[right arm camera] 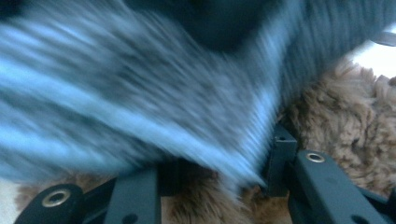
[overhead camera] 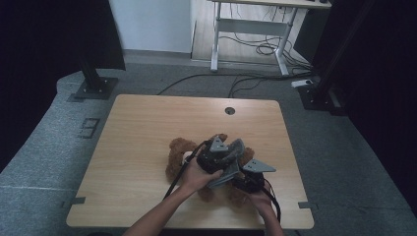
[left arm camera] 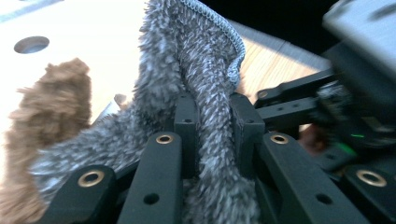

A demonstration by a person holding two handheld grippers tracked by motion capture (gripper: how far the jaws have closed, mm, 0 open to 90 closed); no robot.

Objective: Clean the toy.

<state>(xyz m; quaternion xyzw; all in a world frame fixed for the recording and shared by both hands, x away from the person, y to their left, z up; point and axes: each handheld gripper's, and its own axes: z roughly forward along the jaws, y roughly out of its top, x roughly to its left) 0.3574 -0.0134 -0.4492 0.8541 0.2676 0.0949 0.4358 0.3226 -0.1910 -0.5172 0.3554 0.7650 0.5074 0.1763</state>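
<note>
On the wooden table [overhead camera: 137, 147] lies my brown teddy bear [overhead camera: 178, 153]. A grey fuzzy cloth [left arm camera: 205, 98] sits over the bear. My left gripper [left arm camera: 212, 116] pinches it tight. My right gripper [right arm camera: 219, 163] is narrow; its hold looks unsure. Pulling could slip the cloth free.

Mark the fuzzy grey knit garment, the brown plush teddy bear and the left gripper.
Fuzzy grey knit garment [left arm camera: 205, 70], left gripper view, upper fold.
Brown plush teddy bear [overhead camera: 178, 150], high view, head.
Left gripper [left arm camera: 212, 123], left gripper view, between fingertips.
</note>
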